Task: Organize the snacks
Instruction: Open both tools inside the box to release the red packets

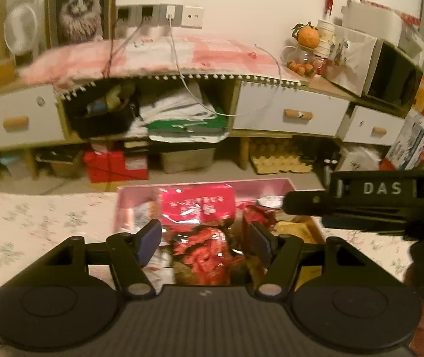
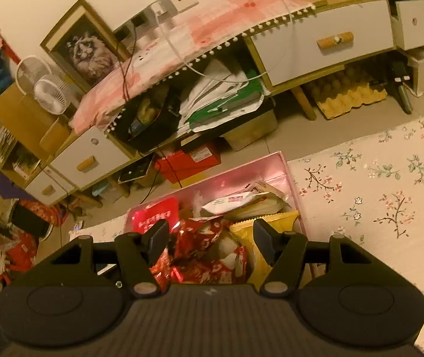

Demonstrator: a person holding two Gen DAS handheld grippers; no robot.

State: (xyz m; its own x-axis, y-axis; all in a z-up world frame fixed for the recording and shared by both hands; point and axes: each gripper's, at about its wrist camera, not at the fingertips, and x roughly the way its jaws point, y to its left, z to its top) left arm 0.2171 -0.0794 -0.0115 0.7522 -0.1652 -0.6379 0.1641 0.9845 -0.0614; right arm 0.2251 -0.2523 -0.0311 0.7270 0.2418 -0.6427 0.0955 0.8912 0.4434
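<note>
A pink box [image 1: 271, 185] [image 2: 289, 178] full of snack packets sits on a floral cloth. In the left wrist view my left gripper [image 1: 205, 242] hangs open over the box. A crinkled red packet [image 1: 203, 251] lies between its blue pads without touching them, and a flat red packet [image 1: 197, 206] lies behind. The right tool's black body [image 1: 375, 197] reaches in from the right, over the box's far right corner. In the right wrist view my right gripper [image 2: 211, 238] is open above a red patterned packet [image 2: 206, 247]. A yellow packet [image 2: 283, 217] lies under its right finger, and a white packet [image 2: 235, 202] lies beyond.
The floral cloth [image 2: 375, 208] spreads to the right of the box. Beyond the table's edge stands a low cabinet with white drawers [image 1: 289, 113] under a pink cover, cables hanging from it. Egg trays [image 1: 280, 160] and a red carton [image 1: 113, 165] sit on the floor below.
</note>
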